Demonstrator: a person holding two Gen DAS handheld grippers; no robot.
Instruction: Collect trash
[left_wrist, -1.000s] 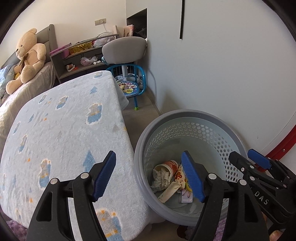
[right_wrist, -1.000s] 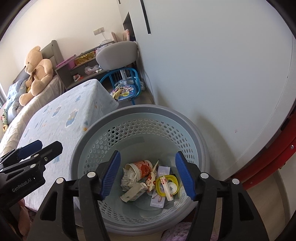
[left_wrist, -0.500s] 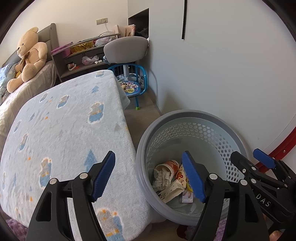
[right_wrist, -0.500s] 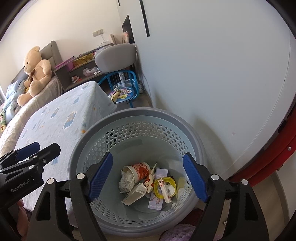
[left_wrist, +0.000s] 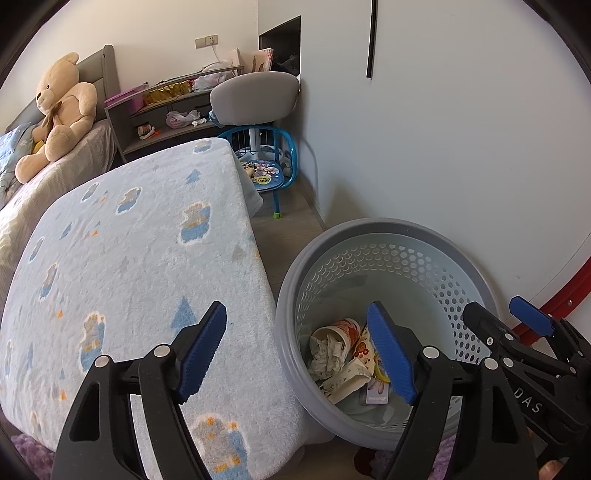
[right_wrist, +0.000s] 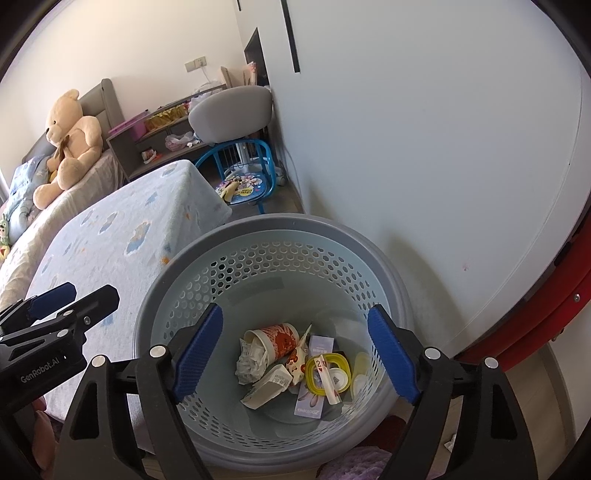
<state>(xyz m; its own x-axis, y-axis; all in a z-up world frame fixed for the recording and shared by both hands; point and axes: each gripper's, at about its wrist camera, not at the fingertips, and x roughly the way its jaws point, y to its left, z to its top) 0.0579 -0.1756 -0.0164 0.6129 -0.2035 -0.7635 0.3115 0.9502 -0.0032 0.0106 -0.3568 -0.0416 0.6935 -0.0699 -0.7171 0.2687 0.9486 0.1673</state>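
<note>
grey perforated basket (right_wrist: 273, 236): on the floor against the white wall (right_wrist: 424, 129), just right of the blanket-covered table (left_wrist: 129, 258). contents, at the bottom: paper cup (right_wrist: 277, 338) on its side, crumpled tissue (right_wrist: 251, 360), small carton (right_wrist: 267, 384), yellow-rimmed lid (right_wrist: 328, 374), printed wrappers.

left gripper (left_wrist: 295, 350): fingers spread wide, nothing between them, above the table edge and the basket's left rim.

right gripper (right_wrist: 295, 350): fingers spread wide, nothing held, directly over the basket.

surroundings: blue child's chair (left_wrist: 266, 166) and grey chair (left_wrist: 255, 96) far along the wall; shelf unit (left_wrist: 166, 107) behind; teddy bear (left_wrist: 59, 110) on a bed, far left; red rail (right_wrist: 535, 325) near right.
</note>
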